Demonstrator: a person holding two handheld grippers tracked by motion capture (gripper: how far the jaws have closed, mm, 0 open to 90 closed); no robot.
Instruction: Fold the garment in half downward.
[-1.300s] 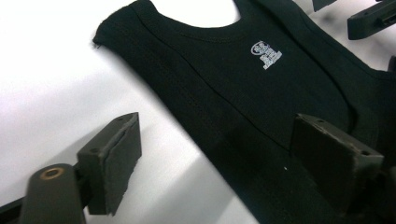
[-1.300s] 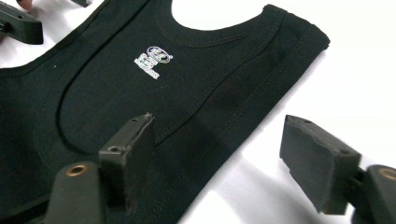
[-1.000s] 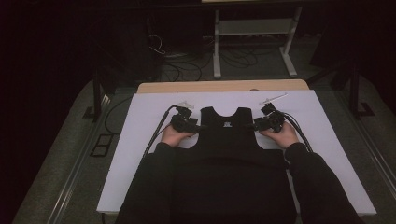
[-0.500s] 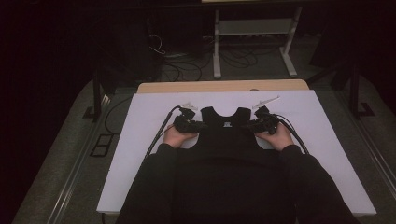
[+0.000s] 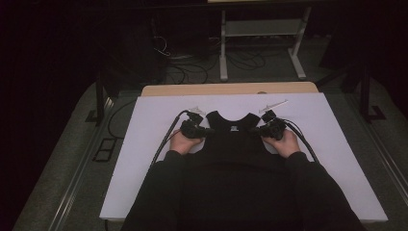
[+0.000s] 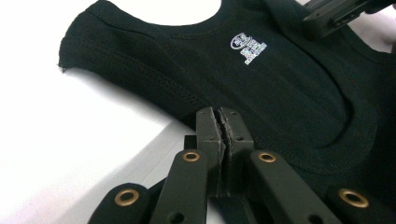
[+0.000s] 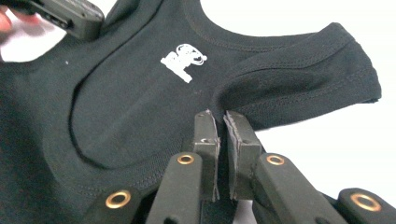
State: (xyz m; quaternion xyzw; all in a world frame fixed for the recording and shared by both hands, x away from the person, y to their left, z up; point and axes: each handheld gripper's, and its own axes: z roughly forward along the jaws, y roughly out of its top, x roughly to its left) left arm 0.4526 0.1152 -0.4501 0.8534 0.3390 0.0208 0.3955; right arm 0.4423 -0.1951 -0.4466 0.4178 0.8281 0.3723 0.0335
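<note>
- Here, a black sleeveless top [image 5: 234, 139] is lying flat on the white worktop [image 5: 144, 159], neckline pointing toward twelve o'clock, its lower part running under the person's dark sleeves at six o'clock.
- In the high view, the left tongs [image 5: 208, 130] are sitting at the garment's nine o'clock edge, just under the left shoulder strap, with the left hand [image 5: 182, 142] wrapping the body behind them.
- The right tongs [image 5: 254, 130] are sitting at the three o'clock edge under the other strap, with the right hand [image 5: 285, 142] behind them.
- In the left gripper view, the left tongs [image 6: 219, 126] have just been closing; their jaws are now standing together, pinching the hem of the armhole where the black fabric meets the white surface.
- In the right gripper view, the right tongs [image 7: 221, 122] have likewise just been closing and are clamping a small raised fold of the armhole edge between their pads.
- A small white printed label [image 6: 248, 47] is showing inside the neck of the top, toward twelve o'clock from the left tongs.
- Cables [image 5: 166, 139] are trailing from the left tongs toward seven o'clock across the worktop.
- Beyond the worktop, at twelve o'clock, a wooden edge [image 5: 231, 89] and a pale metal stand [image 5: 262, 29] are showing in the dark room.
</note>
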